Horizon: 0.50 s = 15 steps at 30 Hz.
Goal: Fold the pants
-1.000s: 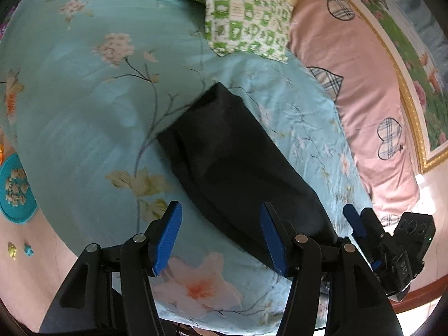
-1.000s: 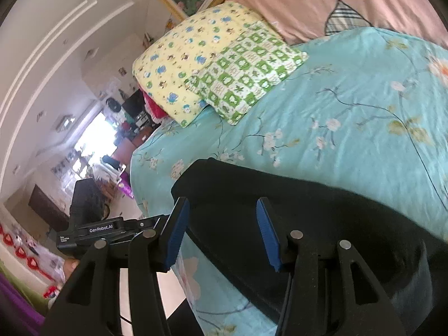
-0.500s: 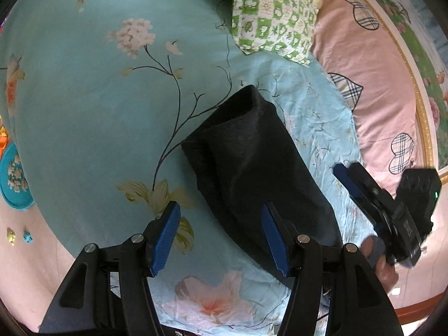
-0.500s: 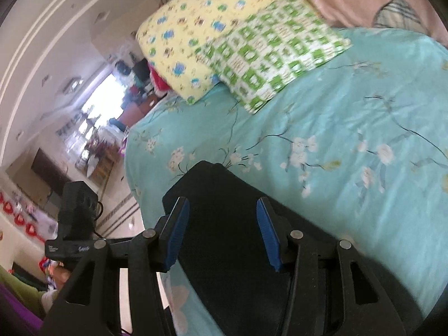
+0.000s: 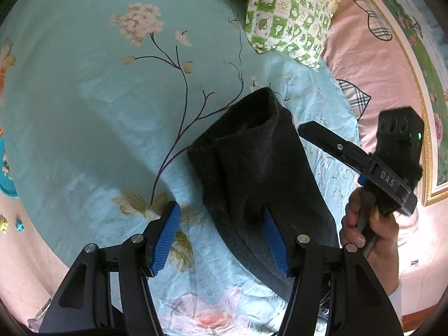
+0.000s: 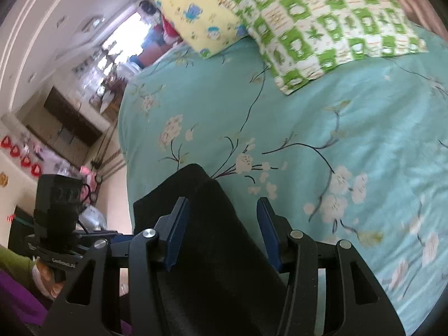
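Observation:
The black pants [image 5: 260,173] lie folded in a narrow strip on the teal floral bedsheet [image 5: 84,112], their far end slightly open. My left gripper [image 5: 221,235] is open and empty above the near part of the pants; its right finger overlaps the cloth. My right gripper [image 6: 221,229] is open and empty above the same pants [image 6: 207,224], which run between its blue pads. The right gripper's body [image 5: 364,162], held by a hand, shows at the right of the left wrist view. The left gripper's body [image 6: 58,224] shows at the left of the right wrist view.
A green checked pillow [image 5: 288,22] and a yellow pillow [image 6: 196,5] lie at the head of the bed. A pink sheet [image 5: 378,70] borders the teal one on the right. The bed edge and floor [image 5: 16,252] are at the left. Room furniture [image 6: 70,120] stands beyond.
Both grippers have risen and drawn back from the pants. The right gripper has swung up at the right of the left wrist view. The pants now lie farther out and more fully in view.

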{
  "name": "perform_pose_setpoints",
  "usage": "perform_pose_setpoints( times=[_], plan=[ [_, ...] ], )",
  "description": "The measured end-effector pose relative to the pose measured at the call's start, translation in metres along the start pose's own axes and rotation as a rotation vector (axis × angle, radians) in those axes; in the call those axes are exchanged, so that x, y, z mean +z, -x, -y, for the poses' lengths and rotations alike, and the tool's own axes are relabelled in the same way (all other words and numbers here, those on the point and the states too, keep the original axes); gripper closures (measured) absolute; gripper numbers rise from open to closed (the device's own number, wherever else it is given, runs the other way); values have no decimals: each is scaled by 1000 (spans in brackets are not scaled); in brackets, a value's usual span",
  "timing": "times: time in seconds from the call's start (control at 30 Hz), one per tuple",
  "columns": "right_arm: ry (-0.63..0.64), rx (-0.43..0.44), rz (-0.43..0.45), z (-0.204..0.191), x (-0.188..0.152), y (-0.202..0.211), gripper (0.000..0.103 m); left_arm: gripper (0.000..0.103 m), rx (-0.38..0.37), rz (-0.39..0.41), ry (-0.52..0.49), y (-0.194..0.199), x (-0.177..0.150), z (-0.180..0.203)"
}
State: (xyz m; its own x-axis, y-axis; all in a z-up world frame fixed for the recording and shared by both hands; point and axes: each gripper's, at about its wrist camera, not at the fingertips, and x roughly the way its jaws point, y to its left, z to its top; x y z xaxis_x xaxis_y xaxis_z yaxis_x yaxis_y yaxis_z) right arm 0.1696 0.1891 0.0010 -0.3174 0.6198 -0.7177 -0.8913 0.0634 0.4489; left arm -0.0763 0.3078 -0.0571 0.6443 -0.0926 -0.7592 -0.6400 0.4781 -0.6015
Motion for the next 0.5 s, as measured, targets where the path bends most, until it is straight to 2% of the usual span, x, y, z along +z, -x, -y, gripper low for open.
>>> perform_pose_setpoints(
  times=[0.13, 0.2, 0.23, 0.33, 0.47, 0.5],
  plan=[
    [49, 28, -96, -1, 10, -23, 51, 42, 6, 6, -1, -4, 2, 0],
    [72, 15, -137, -2, 11, -33, 52, 42, 6, 11, -2, -6, 4, 1],
    [78, 19, -153, -2, 12, -38, 54, 42, 8, 14, -3, -7, 5, 1],
    [92, 21, -186, -4, 13, -50, 68, 42, 18, 22, -15, -10, 7, 3],
    [102, 2, -190, -11, 13, -56, 77, 45, 34, 38, -43, -14, 10, 8],
    [102, 2, -179, -12, 13, -53, 78, 50, 37, 43, -49, -14, 10, 9]
  ],
)
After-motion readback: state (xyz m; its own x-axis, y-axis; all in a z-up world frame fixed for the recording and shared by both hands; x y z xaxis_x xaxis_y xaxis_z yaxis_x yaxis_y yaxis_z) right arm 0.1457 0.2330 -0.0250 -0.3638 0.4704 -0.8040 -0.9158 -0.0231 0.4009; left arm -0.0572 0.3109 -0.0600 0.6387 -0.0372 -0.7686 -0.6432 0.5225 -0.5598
